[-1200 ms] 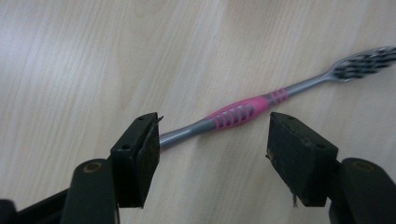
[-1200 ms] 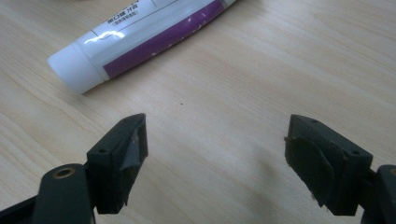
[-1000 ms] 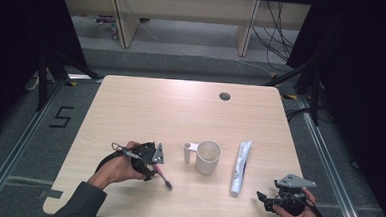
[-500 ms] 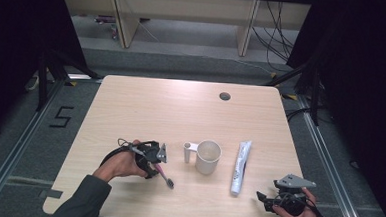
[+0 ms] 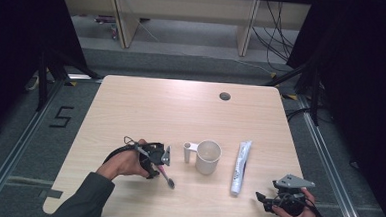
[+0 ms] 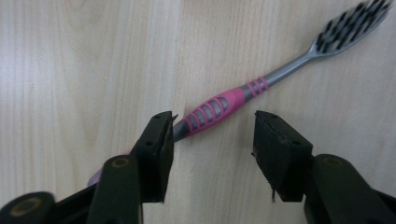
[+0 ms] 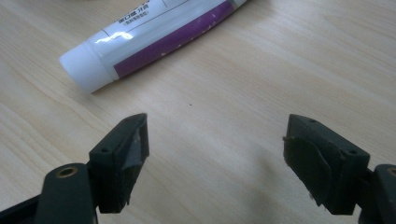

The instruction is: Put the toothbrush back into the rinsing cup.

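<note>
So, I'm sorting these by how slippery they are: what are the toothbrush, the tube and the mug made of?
Toothbrush: grey hard plastic, seemingly, with a ribbed pink grip that looks rubbery. Tube: glossy white and purple plastic, judging by its highlights and smooth cap. Mug: pale, matte, probably ceramic or plastic; too small to tell.

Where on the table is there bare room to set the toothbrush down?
The far half of the table, beyond the cup up to the grommet hole, is bare. The near strip is crowded: left gripper, toothbrush, cup, toothpaste tube, right gripper.
</note>
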